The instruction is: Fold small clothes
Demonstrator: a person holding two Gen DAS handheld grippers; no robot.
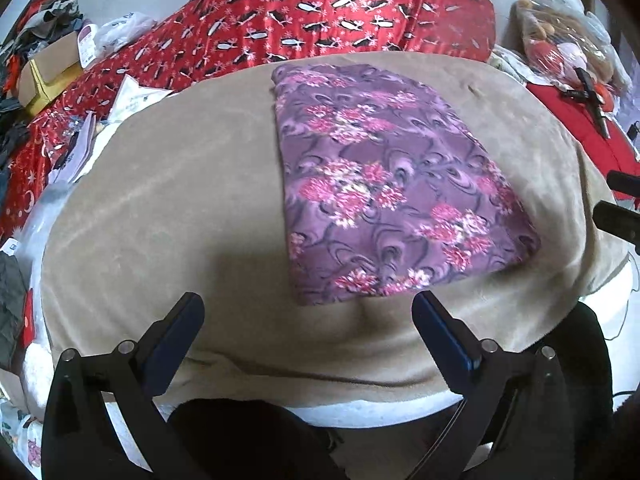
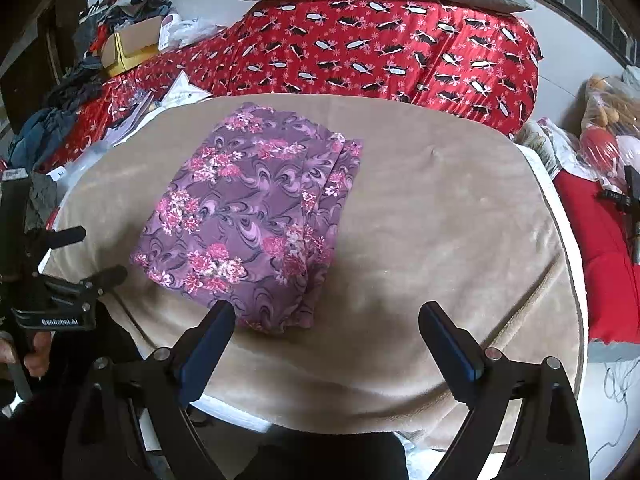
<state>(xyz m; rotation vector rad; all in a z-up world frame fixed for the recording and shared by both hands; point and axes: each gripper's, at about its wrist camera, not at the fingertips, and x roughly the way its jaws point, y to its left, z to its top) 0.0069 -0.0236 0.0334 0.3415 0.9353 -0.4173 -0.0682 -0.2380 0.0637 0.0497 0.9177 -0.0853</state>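
Observation:
A purple garment with pink flowers [image 1: 384, 184] lies folded into a flat rectangle on the beige blanket [image 1: 168, 200]. In the right wrist view the same garment [image 2: 248, 220] shows stacked folded edges along its right side. My left gripper [image 1: 308, 308] hangs open above the blanket just short of the garment's near edge, nothing between its fingers. My right gripper [image 2: 326, 316] is also open and empty, near the garment's near right corner. The left gripper's body [image 2: 48, 280] shows at the left edge of the right wrist view, held by a hand.
A red patterned quilt [image 1: 340, 12] is bunched behind the blanket [image 2: 440, 240]. Boxes, papers and dark clothes [image 1: 52, 64] clutter the far left. A bagged plush toy [image 2: 608, 132] and red cloth with a black tool lie to the right.

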